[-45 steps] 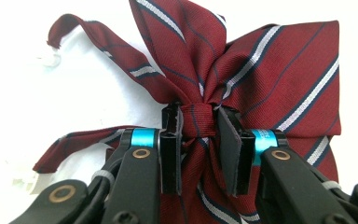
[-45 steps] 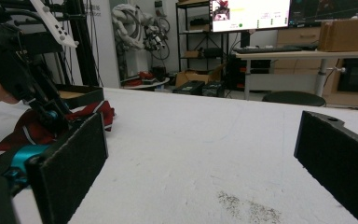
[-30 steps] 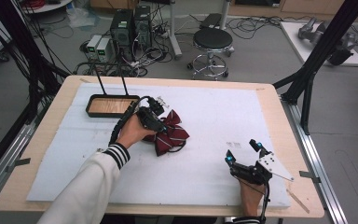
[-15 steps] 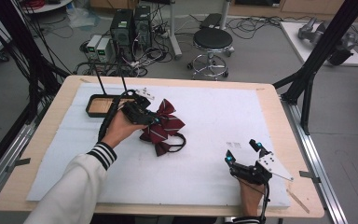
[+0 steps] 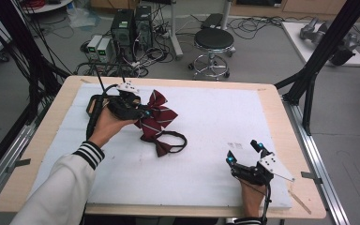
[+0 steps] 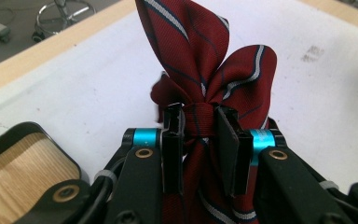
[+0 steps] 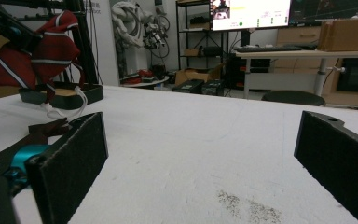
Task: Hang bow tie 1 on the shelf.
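Even, bright overhead light fell on the white foam-covered table [image 5: 206,117], casting only soft shadows. The high view looked slightly soft; near the table's far edge, the glowing monitor [image 7: 250,13] was washed out.

This is a robotics lab. Desktop computers [image 5: 130,28] sit on the grey floor amid tangled cables [image 5: 157,47], beside a black stool [image 5: 214,44]. A black metal frame [image 5: 316,63] stands around the counter [image 5: 267,91]. Farther off are a wall monitor [image 7: 250,13], shelving [image 7: 193,28] and a white robot arm [image 7: 133,25].
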`<action>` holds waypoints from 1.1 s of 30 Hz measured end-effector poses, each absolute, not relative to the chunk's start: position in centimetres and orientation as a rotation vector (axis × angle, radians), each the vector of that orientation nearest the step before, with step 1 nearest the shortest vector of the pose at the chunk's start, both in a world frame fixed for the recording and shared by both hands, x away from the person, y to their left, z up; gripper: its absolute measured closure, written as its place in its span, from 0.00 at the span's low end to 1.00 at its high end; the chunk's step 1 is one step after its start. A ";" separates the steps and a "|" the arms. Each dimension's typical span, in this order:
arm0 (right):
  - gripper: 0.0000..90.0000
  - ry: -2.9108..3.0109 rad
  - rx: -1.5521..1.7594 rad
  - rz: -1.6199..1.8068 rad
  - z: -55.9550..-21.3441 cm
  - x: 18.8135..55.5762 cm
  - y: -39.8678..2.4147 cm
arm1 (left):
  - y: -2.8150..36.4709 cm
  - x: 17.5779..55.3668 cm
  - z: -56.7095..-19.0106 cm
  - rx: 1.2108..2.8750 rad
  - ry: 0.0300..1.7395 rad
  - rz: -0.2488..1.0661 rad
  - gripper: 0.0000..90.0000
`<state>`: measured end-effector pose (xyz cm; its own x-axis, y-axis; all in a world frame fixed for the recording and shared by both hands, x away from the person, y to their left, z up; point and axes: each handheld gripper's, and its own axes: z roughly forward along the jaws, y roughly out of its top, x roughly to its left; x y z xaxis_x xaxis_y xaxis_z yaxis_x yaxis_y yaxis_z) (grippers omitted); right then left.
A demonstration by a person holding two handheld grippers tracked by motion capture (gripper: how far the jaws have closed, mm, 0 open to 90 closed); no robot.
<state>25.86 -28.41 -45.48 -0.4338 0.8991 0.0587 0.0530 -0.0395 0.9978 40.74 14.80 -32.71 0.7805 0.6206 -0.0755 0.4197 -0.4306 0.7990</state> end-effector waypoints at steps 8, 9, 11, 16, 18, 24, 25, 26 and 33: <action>0.02 1.546 1.031 1.553 -45.5 25.9 -28.4 | 16.7 40.7 -31.7 1.978 0.772 0.296 0.82; 0.02 1.544 1.027 1.553 -45.5 25.9 -28.4 | 17.0 40.7 -31.5 1.964 0.774 0.298 0.82; 0.02 1.545 1.032 1.553 -45.5 25.9 -28.4 | 17.5 40.7 -31.3 1.937 0.780 0.308 0.82; 0.02 1.548 1.033 1.553 -45.5 25.9 -28.4 | 18.5 40.8 -30.6 1.911 0.802 0.337 0.82; 0.02 1.548 1.032 1.555 -45.5 25.9 -28.4 | 18.9 40.8 -30.3 1.898 0.812 0.349 0.82; 0.02 1.548 1.032 1.555 -45.5 25.9 -28.4 | 20.0 41.0 -29.4 1.870 0.838 0.385 0.82; 0.02 1.548 1.033 1.556 -45.5 25.9 -28.4 | 20.2 41.0 -29.3 1.872 0.841 0.392 0.82; 0.02 1.548 1.038 1.556 -45.5 25.9 -28.4 | 20.4 41.1 -29.2 1.870 0.850 0.395 0.82; 0.02 1.545 1.031 1.553 -45.5 26.0 -28.5 | 21.9 41.6 -28.3 1.831 0.900 0.452 0.82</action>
<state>25.96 -28.48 -45.47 -0.4339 0.8991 0.0575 0.0527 -0.0384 0.9979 41.61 21.88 -28.28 0.6529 0.7520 -0.0904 0.3767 -0.2188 0.9001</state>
